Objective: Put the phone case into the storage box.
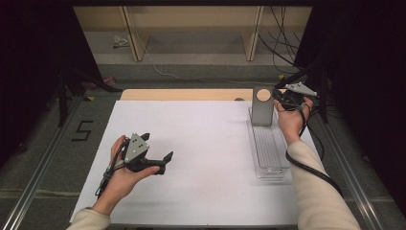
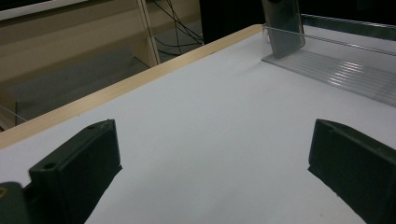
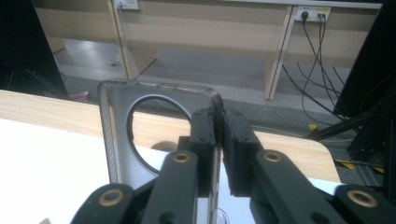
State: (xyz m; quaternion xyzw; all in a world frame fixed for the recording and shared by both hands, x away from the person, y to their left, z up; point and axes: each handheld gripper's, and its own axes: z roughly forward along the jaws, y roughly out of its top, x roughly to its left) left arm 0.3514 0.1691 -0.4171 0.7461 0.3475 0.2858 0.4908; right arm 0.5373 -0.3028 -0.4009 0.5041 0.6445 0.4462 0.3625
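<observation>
A grey phone case (image 1: pixel 262 112) with a round cut-out stands upright at the far end of a clear ribbed tray (image 1: pixel 270 153) on the right of the white table. My right gripper (image 1: pixel 276 99) reaches it from the right and is shut on its side edge. In the right gripper view the two pads (image 3: pixel 205 135) pinch the case's (image 3: pixel 116 140) rim. My left gripper (image 1: pixel 157 146) rests low over the left of the table, jaws open and nothing between them. The left gripper view looks between the wide jaws of my left gripper (image 2: pixel 212 149) toward the case (image 2: pixel 282 28) and the tray (image 2: pixel 345 74).
The white table top (image 1: pixel 191 143) has a wooden strip (image 1: pixel 186 94) along its far edge. Beyond it are wooden shelf legs (image 1: pixel 131 33) and loose cables (image 1: pixel 282 43) on the floor. Metal rails (image 1: pixel 344 163) run along both sides of the table.
</observation>
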